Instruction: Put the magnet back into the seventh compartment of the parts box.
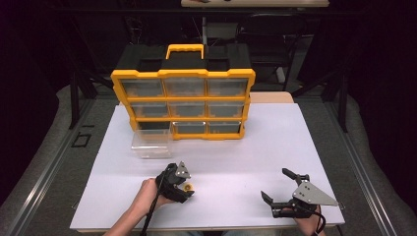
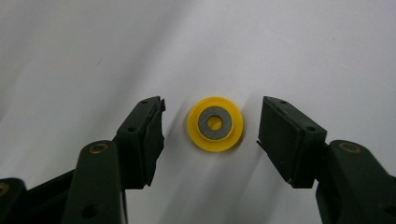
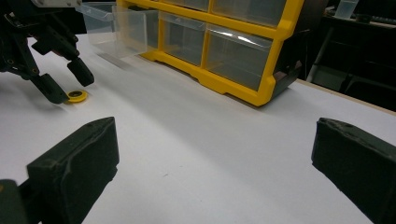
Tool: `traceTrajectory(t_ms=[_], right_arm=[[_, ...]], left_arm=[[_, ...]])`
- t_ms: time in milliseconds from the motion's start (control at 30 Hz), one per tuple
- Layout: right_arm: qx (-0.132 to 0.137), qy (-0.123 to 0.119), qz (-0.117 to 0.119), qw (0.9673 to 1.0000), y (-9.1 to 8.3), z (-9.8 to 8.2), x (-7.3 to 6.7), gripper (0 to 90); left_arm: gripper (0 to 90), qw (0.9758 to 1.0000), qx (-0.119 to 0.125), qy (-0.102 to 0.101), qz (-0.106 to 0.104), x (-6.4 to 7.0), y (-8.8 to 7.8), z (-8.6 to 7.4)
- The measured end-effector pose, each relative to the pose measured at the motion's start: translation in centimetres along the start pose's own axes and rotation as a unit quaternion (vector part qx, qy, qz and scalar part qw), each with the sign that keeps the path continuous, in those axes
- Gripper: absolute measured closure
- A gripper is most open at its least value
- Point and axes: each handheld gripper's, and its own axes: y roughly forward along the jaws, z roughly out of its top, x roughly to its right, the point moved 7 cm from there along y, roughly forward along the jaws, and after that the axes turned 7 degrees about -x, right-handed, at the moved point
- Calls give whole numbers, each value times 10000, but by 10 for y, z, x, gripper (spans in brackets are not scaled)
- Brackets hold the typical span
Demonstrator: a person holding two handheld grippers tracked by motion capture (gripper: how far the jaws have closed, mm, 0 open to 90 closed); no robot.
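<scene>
A small yellow disc (image 2: 215,124) with a grey ring in its middle lies flat on the white table (image 1: 246,147), near the front left. My left gripper (image 1: 187,189) points down over the disc (image 1: 188,187), one black jaw on each side of it. Both pads (image 2: 285,135) stand a short way off the rim, so the left gripper (image 2: 211,126) is open. At the front right, my right gripper (image 1: 274,184) rests open wide with nothing between its jaws. The right gripper view looks past its own gripper (image 3: 215,154) to the left gripper (image 3: 67,81) and the disc (image 3: 76,96).
A yellow and black parts organizer (image 1: 183,98) with clear drawers stands upright at the back of the table. One clear drawer (image 1: 151,143) sits pulled out on the table in front of its lower left slot. Dark floor and metal rails surround the table.
</scene>
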Motion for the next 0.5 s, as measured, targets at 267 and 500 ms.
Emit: traceTrajectory(t_ms=[267, 500], right_arm=[[-7, -3, 11, 10000, 0, 0, 0, 3], [-24, 18, 33, 10000, 1, -1, 1, 3]], left_arm=[[464, 9999, -26, -86, -127, -1, 2, -2], [531, 9998, 27, -142, -167, -4, 1, -3]])
